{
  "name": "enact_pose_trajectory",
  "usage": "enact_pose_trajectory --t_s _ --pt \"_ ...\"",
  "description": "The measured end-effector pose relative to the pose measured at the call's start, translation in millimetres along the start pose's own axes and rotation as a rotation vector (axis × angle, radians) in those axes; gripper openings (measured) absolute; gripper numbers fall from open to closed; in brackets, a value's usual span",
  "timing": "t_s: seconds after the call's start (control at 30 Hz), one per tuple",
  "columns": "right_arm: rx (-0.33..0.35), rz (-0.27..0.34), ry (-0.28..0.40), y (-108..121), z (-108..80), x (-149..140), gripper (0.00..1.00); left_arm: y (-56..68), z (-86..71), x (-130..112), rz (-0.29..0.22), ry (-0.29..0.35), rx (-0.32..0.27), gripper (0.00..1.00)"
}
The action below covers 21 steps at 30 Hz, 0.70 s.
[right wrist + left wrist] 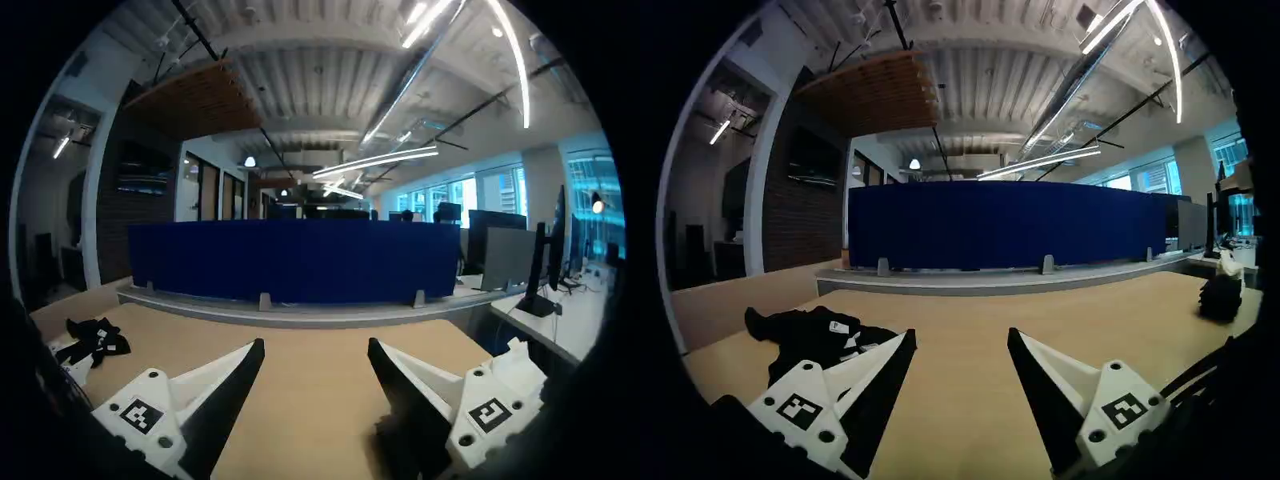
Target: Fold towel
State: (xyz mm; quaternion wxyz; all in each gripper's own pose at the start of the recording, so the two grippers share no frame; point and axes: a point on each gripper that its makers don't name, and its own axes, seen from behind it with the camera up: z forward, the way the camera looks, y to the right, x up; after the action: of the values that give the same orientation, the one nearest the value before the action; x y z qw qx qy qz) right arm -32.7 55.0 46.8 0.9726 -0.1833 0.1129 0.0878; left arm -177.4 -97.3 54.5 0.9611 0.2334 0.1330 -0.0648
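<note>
White-and-black fingers of the left gripper (962, 334) are standing wide apart with nothing between them, hovering over the bare wood of the table (1088, 312) and pointing toward the blue partition (1000, 224) that is running along the table's far edge. On the near side of that partition, the towel (804, 336) is lying crumpled in a dark heap on the tabletop, a small white tag showing on it. It is sitting just behind the tip of the finger on the left side of the left gripper view, outside the gap and not touching either finger as far as can be seen. Toward the partition's right end, a dark lump (1221, 298) with a pale top is sitting on the table; what it is cannot be told.

In the right gripper view, the right gripper (316, 344) is likewise gaping open and empty, facing the same partition, with the towel lying well off to the left of its fingers.
</note>
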Motion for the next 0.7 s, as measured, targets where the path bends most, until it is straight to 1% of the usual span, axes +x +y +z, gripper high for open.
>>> enact_pose_trajectory --t_s 0.3,0.47,0.57,0.7 --pt "0.001 -0.006 0.030 8.7 4.3 20.7 1.00 -0.5 -0.6 1.7 -0.001 0.001 0.000 0.85" --pt "0.018 -0.013 0.060 6.9 4.9 31.3 1.00 -0.8 -0.8 1.9 0.000 0.001 0.000 0.85" --pt "0.038 -0.018 0.072 5.9 4.2 29.4 1.00 -0.9 -0.8 2.1 0.000 0.001 0.000 0.85" --pt "0.043 -0.017 0.069 9.5 2.9 17.6 1.00 -0.7 -0.3 2.1 0.000 0.001 0.000 0.85"
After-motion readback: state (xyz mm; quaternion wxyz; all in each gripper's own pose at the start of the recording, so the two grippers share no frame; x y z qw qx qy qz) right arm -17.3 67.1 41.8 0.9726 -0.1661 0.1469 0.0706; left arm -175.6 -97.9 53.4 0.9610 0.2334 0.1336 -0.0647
